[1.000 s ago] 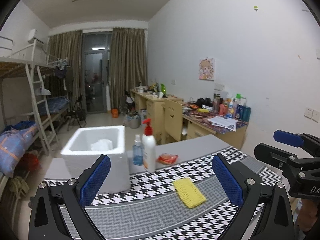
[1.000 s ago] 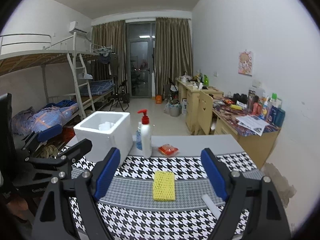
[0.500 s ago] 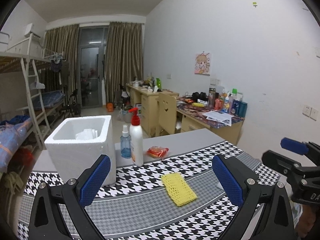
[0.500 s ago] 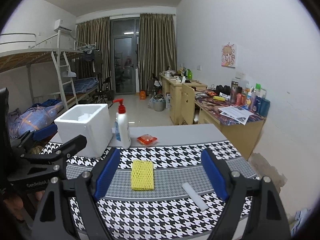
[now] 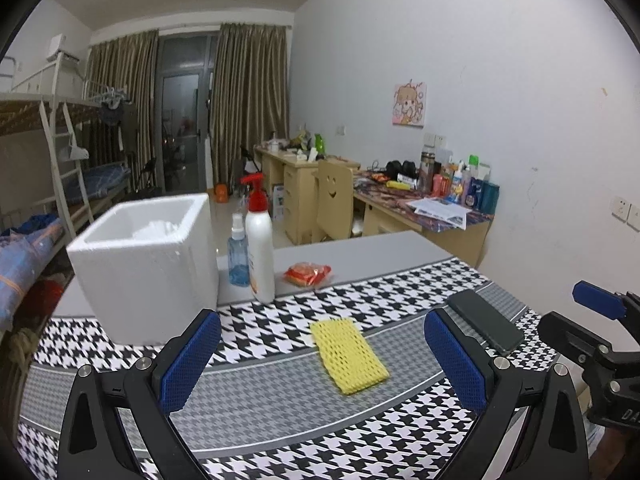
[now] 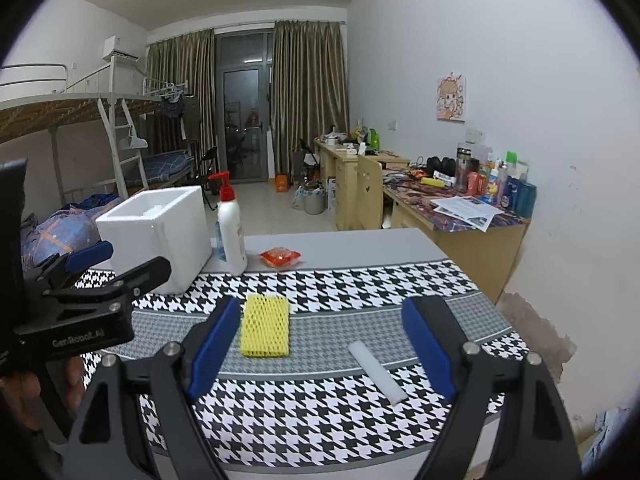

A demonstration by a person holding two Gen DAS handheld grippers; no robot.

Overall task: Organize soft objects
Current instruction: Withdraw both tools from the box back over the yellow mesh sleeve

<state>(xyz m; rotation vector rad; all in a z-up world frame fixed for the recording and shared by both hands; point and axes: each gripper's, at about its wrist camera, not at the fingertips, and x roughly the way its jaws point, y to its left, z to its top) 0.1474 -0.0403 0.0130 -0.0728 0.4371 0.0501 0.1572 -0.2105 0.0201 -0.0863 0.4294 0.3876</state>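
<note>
Bunk bed (image 6: 80, 120): upper left of the right wrist view, white ladder, blue bedding below.
Foam box (image 5: 148, 264): white, open-topped, left of centre on the table, something white inside.
Bottles: a red-pump white bottle (image 5: 260, 252) just right of the box, a small blue spray bottle (image 5: 237, 256) beside it.
Tablecloth (image 5: 260, 396): black-and-white houndstooth with grey bands; bare grey tabletop behind.
Yellow foam net (image 5: 348, 354): flat on the cloth, centre.
Orange packet (image 5: 307, 273): on the grey strip, behind the net.
White foam strip (image 6: 376, 372): right of the net.
Phone (image 5: 484, 326): dark, lower right.
Left gripper (image 5: 322, 360): jaws apart, empty.
Right gripper (image 6: 322, 344): jaws wide apart, empty.
Desks (image 6: 456, 216): cluttered, along the right wall.
</note>
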